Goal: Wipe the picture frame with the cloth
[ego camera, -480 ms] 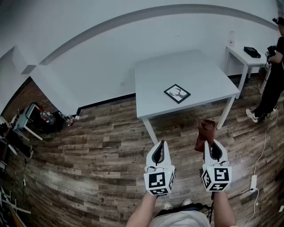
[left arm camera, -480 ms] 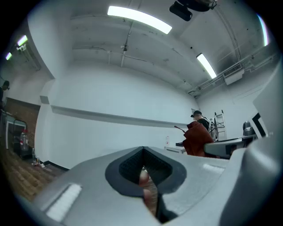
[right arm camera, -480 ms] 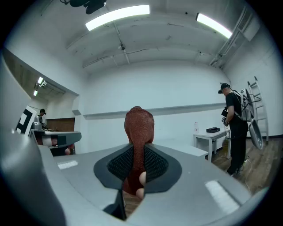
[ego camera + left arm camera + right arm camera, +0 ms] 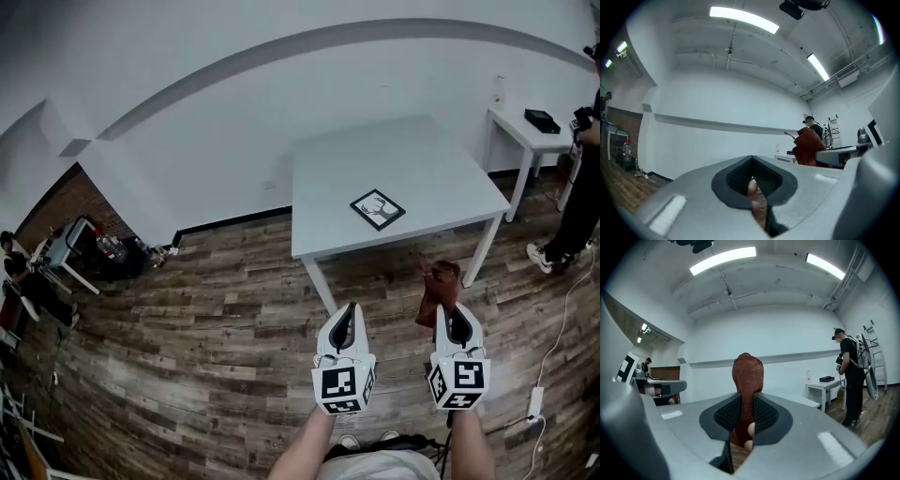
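Note:
A black picture frame (image 4: 377, 209) with a white mat and a dark drawing lies flat on the grey table (image 4: 328, 192), near its front edge. My right gripper (image 4: 453, 322) is shut on a reddish-brown cloth (image 4: 438, 290), which hangs out past the jaws; the same cloth (image 4: 747, 378) stands up between the pads in the right gripper view. My left gripper (image 4: 348, 317) is shut with nothing in it. Both grippers are held over the wooden floor, well short of the table. The cloth (image 4: 806, 148) also shows at the right of the left gripper view.
A person (image 4: 577, 178) stands at the far right by a small white side table (image 4: 520, 127) with a black box on it. Dark clutter and a chair (image 4: 70, 248) sit at the left wall. A cable and power strip (image 4: 536, 401) lie on the floor at the right.
The view has shifted slightly: the table and frame sit a little lower and further right in the picture. Both grippers hold the same pose, the cloth still in the right one.

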